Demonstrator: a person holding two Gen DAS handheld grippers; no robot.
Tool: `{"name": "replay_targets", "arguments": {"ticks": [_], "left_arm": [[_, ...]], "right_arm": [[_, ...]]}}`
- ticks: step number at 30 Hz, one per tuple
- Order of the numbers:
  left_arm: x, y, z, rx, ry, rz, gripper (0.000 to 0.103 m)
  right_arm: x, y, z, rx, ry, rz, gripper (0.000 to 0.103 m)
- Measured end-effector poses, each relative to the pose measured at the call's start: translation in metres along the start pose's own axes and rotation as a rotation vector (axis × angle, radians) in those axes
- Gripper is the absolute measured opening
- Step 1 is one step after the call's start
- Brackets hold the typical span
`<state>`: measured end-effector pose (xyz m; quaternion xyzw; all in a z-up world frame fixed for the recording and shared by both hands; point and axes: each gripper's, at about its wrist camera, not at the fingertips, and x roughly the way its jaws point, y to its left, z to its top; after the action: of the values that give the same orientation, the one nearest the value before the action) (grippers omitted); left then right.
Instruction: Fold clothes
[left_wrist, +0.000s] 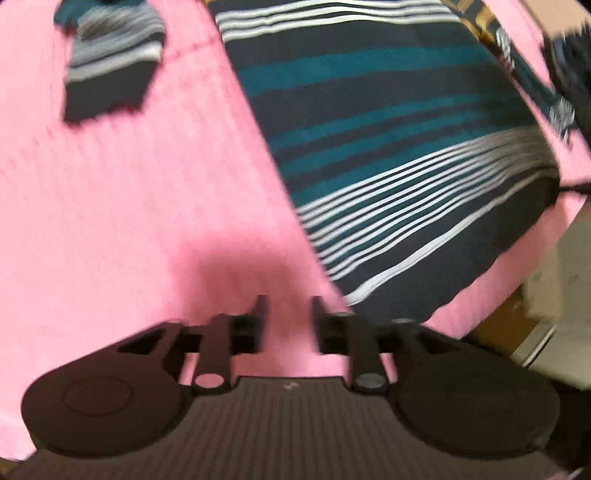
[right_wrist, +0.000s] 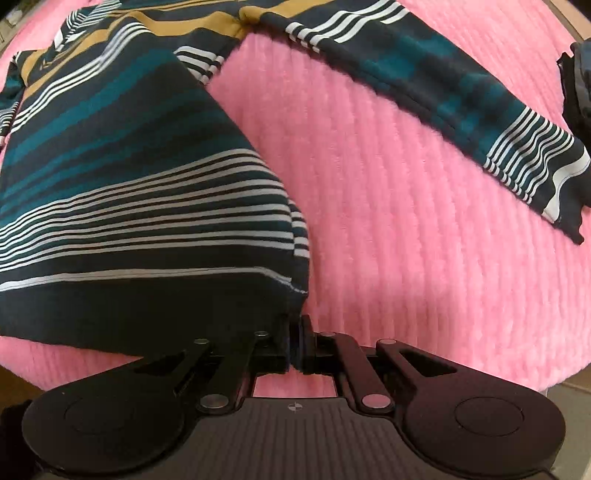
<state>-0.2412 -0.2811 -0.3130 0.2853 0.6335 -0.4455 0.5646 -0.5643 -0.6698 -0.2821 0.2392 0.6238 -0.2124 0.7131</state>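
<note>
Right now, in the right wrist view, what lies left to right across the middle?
Folded striped navy, teal and white sweater body → bare pink ribbed fleece blanket → outstretched striped sleeve → dark bundle at the edge.

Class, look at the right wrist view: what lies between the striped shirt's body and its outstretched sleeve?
Only bare pink blanket lies between the shirt's body and the outstretched sleeve; nothing else sits in that stretch, as the right wrist view shows.
</note>
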Motion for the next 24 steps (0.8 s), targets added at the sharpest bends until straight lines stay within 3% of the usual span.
{"name": "replay_targets", "arguments": {"ticks": [1,2,3,6,8,9,10,15,19,22,23,24], "left_arm": [[0.007,-0.002,-0.005,-0.024,-0.008,-0.028,0.038],[0.015,-0.005,-0.009,-0.044,-0.014,-0.057,0.039],[0.023,-0.009,-0.013,-0.062,-0.017,-0.080,0.042],[0.045,-0.023,-0.020,-0.084,-0.007,-0.095,0.040],[0.048,-0.033,-0.023,-0.059,-0.030,-0.061,0.036],[0.048,-0.038,-0.024,-0.039,-0.042,-0.041,0.016],[0.045,-0.040,-0.024,-0.021,-0.048,-0.041,0.002],[0.003,-0.030,-0.034,0.030,-0.071,-0.076,0.001],[-0.027,-0.012,-0.042,0.096,-0.046,-0.008,0.001],[-0.024,0.001,-0.039,0.082,-0.030,0.008,0.001],[-0.023,0.002,-0.037,0.086,-0.028,0.008,0.001],[-0.021,0.001,-0.034,0.097,-0.022,0.009,0.001]], "right_arm": [[0.000,0.001,-0.002,0.012,-0.006,0.010,0.032],[0.001,0.003,-0.004,0.022,-0.014,0.012,0.063],[0.001,0.005,-0.005,0.028,-0.028,0.017,0.068],[0.004,0.009,-0.007,0.040,-0.043,0.037,0.068],[0.006,0.008,-0.005,0.049,-0.077,0.022,0.068],[0.007,0.005,-0.004,0.062,-0.093,0.010,0.068],[0.008,0.001,-0.003,0.084,-0.104,0.005,0.068],[0.006,-0.013,-0.007,0.148,-0.102,0.056,0.068],[0.004,-0.003,-0.026,0.144,-0.075,0.174,0.068],[0.010,0.009,-0.040,0.157,-0.068,0.214,0.067],[0.011,0.015,-0.044,0.167,-0.066,0.222,0.065],[0.013,0.019,-0.047,0.172,-0.060,0.230,0.042]]}}
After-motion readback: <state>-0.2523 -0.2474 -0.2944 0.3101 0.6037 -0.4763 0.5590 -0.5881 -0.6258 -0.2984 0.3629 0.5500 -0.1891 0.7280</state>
